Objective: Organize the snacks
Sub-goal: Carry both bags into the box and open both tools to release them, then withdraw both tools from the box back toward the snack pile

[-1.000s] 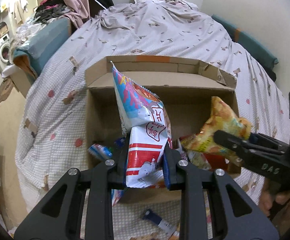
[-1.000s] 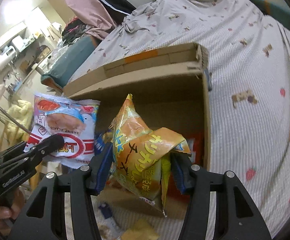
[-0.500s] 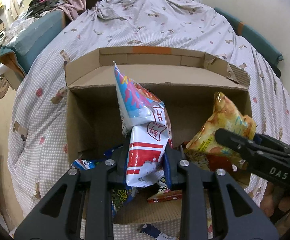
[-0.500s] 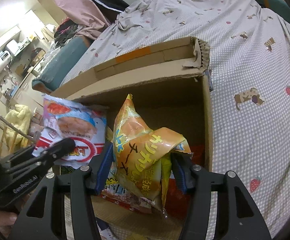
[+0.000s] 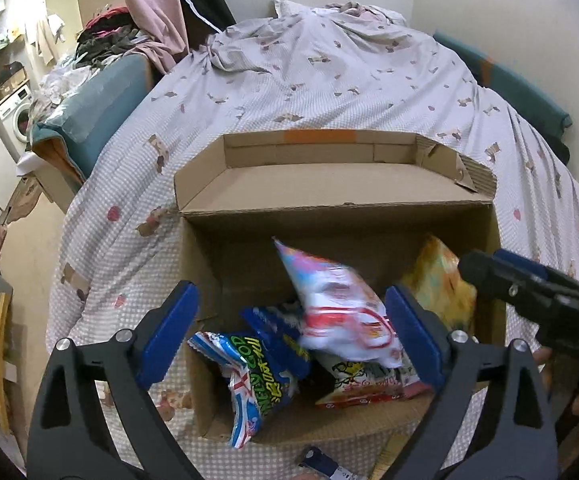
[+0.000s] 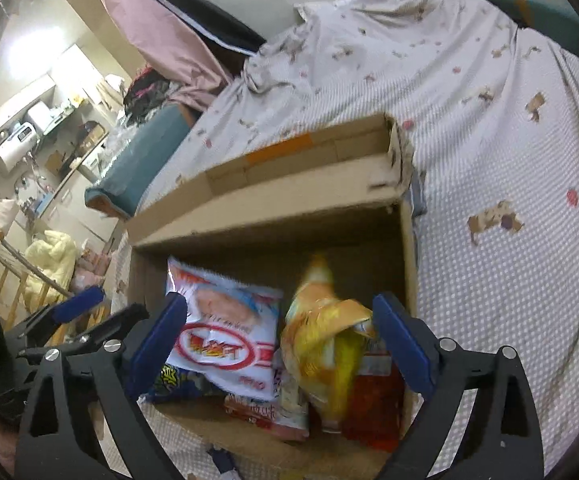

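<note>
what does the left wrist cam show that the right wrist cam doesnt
Only the left wrist view shows the blue snack bag hanging over the box's near edge. Only the right wrist view shows the red packet in the box's right corner. Both show the cardboard box, the white and red shrimp bag, the yellow bag, and both grippers open, left gripper and right gripper.

Snack bags point(image 5: 341, 316) crowd the floor of the open box point(image 5: 329, 216) on the bed point(image 5: 329, 80); free room remains above them, hemmed by cardboard walls and the raised rear flap point(image 6: 301, 160).
</note>
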### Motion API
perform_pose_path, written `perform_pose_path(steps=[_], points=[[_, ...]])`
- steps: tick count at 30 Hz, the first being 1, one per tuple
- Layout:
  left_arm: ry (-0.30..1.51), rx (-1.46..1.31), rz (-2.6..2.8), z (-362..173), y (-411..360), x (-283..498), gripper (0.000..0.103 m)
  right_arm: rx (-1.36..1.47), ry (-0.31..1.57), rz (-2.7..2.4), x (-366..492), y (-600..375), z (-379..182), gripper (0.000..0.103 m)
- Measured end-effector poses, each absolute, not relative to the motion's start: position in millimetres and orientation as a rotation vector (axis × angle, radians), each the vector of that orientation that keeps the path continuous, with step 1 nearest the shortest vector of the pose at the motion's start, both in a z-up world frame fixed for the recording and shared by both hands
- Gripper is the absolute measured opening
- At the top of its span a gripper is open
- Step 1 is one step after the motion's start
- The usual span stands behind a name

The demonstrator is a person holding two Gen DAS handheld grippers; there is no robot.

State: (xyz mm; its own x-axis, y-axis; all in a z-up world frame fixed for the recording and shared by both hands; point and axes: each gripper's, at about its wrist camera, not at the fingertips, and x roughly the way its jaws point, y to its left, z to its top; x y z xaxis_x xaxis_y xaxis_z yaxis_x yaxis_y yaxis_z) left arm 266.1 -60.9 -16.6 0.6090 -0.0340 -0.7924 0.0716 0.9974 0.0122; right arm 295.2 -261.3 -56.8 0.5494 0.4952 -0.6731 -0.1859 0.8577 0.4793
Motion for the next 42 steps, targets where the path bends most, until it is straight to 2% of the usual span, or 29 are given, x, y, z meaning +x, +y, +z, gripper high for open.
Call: perform_pose_path(steps=[13,36,39,42], points=[[0.934,0.052,-0.021,-15.0,-56.0,250.1,0.093,0.409,0.909,0.407,292.0,-270.4,-47.9,0.097],[0.825,-0.076,0.058,17.6,-10.3,193.3,0.093,0.400,0.899,0.429,241.1,-270.8,-27.0,0.097],[0.831,-0.092,0.063,15.1,-4.3,184.6,0.101,0.407,0.901,0.417,232.2,-275.8,-26.5,0.097],[0.845,-0.115,0.061,11.7,1.7,175.2,0.102,0.416,0.906,0.404,222.9,-279.9,-25.2,0.097]])
